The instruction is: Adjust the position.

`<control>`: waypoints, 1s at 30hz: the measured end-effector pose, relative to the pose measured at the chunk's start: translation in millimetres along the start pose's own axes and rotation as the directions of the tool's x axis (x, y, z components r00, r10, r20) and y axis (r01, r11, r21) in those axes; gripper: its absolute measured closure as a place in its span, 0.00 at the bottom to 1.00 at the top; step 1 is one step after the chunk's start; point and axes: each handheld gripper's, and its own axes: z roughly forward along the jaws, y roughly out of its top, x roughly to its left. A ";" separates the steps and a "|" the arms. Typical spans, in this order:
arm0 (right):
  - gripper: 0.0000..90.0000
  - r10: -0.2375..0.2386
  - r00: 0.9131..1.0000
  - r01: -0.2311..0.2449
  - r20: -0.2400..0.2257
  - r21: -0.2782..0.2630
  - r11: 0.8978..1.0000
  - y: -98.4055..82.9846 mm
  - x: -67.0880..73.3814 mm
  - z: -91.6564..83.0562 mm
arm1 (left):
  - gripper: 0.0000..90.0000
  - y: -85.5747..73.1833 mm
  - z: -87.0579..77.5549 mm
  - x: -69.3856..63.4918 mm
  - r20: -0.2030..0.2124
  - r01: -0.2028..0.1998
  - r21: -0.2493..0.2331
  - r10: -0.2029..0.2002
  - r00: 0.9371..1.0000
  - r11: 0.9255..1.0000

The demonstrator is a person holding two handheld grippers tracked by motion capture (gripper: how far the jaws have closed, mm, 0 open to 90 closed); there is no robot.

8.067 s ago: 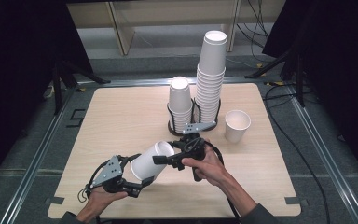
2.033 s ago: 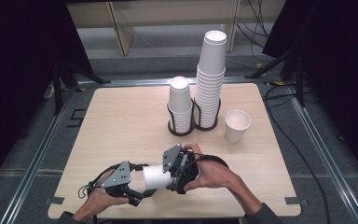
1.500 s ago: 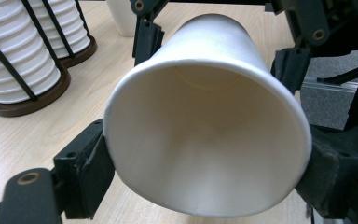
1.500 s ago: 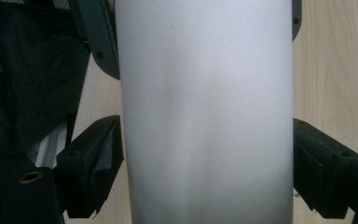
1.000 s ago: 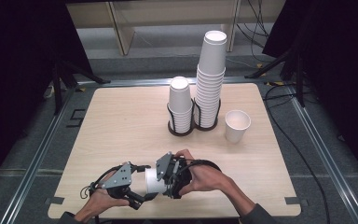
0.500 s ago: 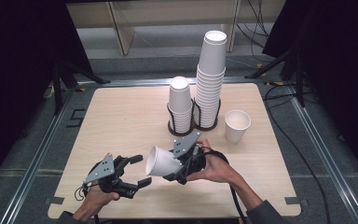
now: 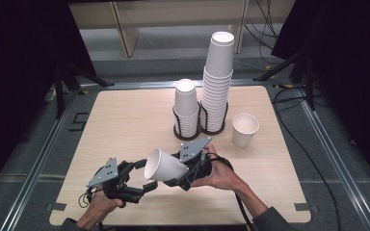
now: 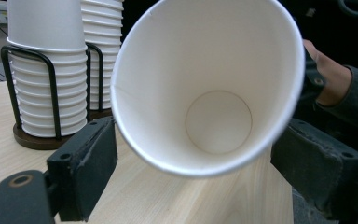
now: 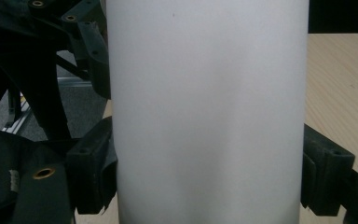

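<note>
My right gripper is shut on a white paper cup, holding it on its side just above the table with its mouth toward my left gripper. The right gripper view has the cup wall pressed between both pads. In the left gripper view the cup's open mouth faces the camera, just ahead of the black jaws. The left jaws have just been closing, and now stand apart with no pad pressing on the cup.
At the back of the wooden table, a black wire holder keeps a short cup stack and a tall one. A single upright cup stands to their right. Dark curtains and cables surround the table.
The cup was between both grippers a second ago. It has come away from the left gripper and moved right and slightly up in the right one. The left jaws stand narrower.
</note>
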 end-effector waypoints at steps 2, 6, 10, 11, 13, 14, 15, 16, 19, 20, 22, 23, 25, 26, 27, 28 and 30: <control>0.24 -0.001 1.000 0.001 -0.011 -0.010 1.000 -0.1 1.2 3.4 | 0.14 0.1 0.0 -0.3 0.003 -0.001 -0.003 0.001 1.000 1.000; 0.24 -0.004 1.000 0.003 -0.021 -0.017 1.000 -0.2 3.9 9.7 | 0.10 0.6 0.6 -1.2 0.001 0.000 -0.012 0.000 1.000 1.000; 0.24 -0.005 0.999 0.005 -0.036 -0.025 1.000 -0.9 5.8 17.7 | 0.07 0.6 2.0 -2.3 0.005 0.002 -0.023 -0.002 1.000 1.000; 0.24 -0.009 0.999 0.008 -0.037 -0.024 1.000 -1.0 6.2 19.7 | 0.06 0.5 2.3 -2.8 0.006 0.007 -0.033 -0.007 1.000 0.999; 0.24 -0.002 0.999 0.001 -0.044 -0.027 1.000 -1.6 6.9 22.1 | 0.05 1.1 0.6 -2.1 0.005 0.003 -0.029 -0.003 1.000 1.000; 0.24 -0.001 0.999 0.000 -0.048 -0.022 1.000 -1.9 7.2 23.5 | 0.06 1.4 0.3 -1.4 0.006 0.000 -0.029 0.000 1.000 1.000; 0.24 -0.003 0.999 0.002 -0.044 -0.020 1.000 -2.4 7.5 25.1 | 0.06 1.4 0.3 -1.4 0.005 0.000 -0.029 0.000 1.000 1.000; 0.24 0.001 0.999 -0.002 -0.046 -0.020 1.000 -2.9 7.7 26.5 | 0.06 1.3 0.3 -1.4 0.006 -0.004 -0.027 0.004 1.000 1.000; 0.24 -0.005 0.999 0.004 -0.037 -0.011 1.000 -3.5 7.9 29.2 | 0.08 2.6 0.5 -2.0 -0.004 -0.001 -0.025 0.001 1.000 1.000; 0.24 -0.003 0.999 0.003 -0.036 -0.007 1.000 -3.6 7.8 29.4 | 0.09 3.1 0.1 -1.6 0.001 -0.017 -0.013 0.017 1.000 1.000; 0.23 -0.017 0.999 0.017 -0.029 0.011 1.000 -3.7 8.4 29.7 | 0.11 3.0 0.8 -2.4 -0.001 -0.028 0.011 0.028 1.000 1.000; 0.23 -0.012 1.000 0.013 -0.024 0.029 1.000 -3.9 9.5 30.1 | 0.12 2.7 1.7 -2.7 -0.003 -0.037 0.021 0.037 0.999 0.999; 0.22 -0.016 1.000 0.017 -0.016 0.061 0.998 -3.9 10.4 30.6 | 0.12 2.4 2.9 -4.1 -0.007 -0.056 0.049 0.057 0.998 0.997; 0.21 -0.043 0.999 0.043 0.009 0.082 0.996 -3.4 11.0 30.5 | 0.13 2.0 3.2 -4.1 -0.008 -0.067 0.064 0.068 0.998 0.996; 0.20 -0.035 0.999 0.033 0.013 0.101 0.994 -3.2 12.7 31.1 | 0.13 1.9 3.8 -4.6 -0.013 -0.066 0.075 0.067 0.998 0.995; 0.19 -0.045 0.999 0.043 0.019 0.122 0.992 -2.6 13.6 31.3 | 0.14 1.7 3.6 -4.3 -0.013 -0.076 0.092 0.078 0.997 0.993; 0.18 -0.070 0.997 0.064 0.035 0.153 0.986 -0.2 16.3 30.8 | 0.14 1.0 4.3 -4.2 -0.009 -0.090 0.121 0.092 0.996 0.989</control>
